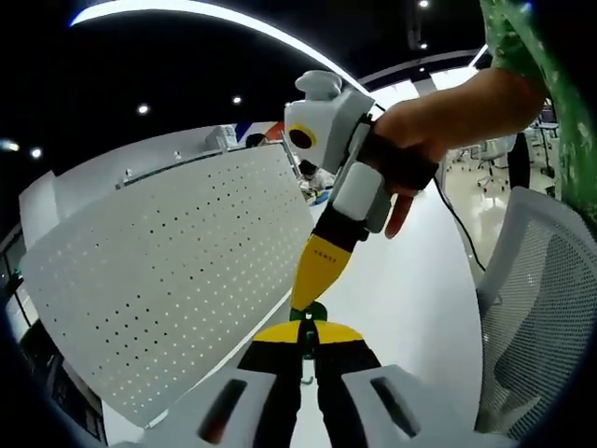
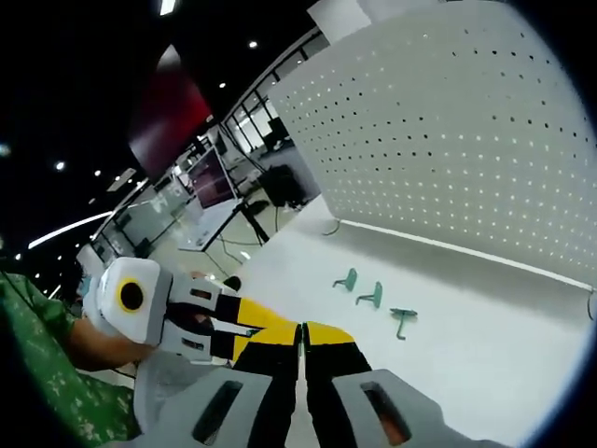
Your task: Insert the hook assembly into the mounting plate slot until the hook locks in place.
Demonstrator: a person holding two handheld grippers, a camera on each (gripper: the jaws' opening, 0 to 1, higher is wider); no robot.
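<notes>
1. In the left gripper view, my left gripper (image 1: pixel 309 338) rises from the bottom edge with its yellow-tipped jaws drawn together. A small green hook piece (image 1: pixel 312 312) sits right at the tips; I cannot tell whether the jaws clamp it or only touch it.
2. Just beyond those tips, my right gripper (image 1: pixel 318 271) enters from the upper right, its yellow jaw end pointing down onto the same green piece. My hand (image 1: pixel 438 117) holds its white body, under a green patterned sleeve (image 1: pixel 532 56).
3. In the right gripper view, my right gripper (image 2: pixel 302 341) shows its jaws closed, with only a thin seam between them. I cannot see anything held there.
4. My left gripper (image 2: pixel 247 329) comes in from the left of that view, its yellow jaw end touching the right gripper's tips.
5. Beyond the tips, the white table (image 2: pixel 485 308) lies open. Three green hooks (image 2: pixel 377 299) lie on it in a short row, apart from each other and well clear of both grippers.
6. The white perforated mounting plate (image 2: pixel 466 131) stands upright at the table's far edge, behind the hooks. Its lower edge meets the table along a straight line.
7. In the left gripper view, the same plate (image 1: pixel 177 271) stands left of the grippers, its near edge just beside them. A mesh chair back (image 1: pixel 541 308) borders the right.
</notes>
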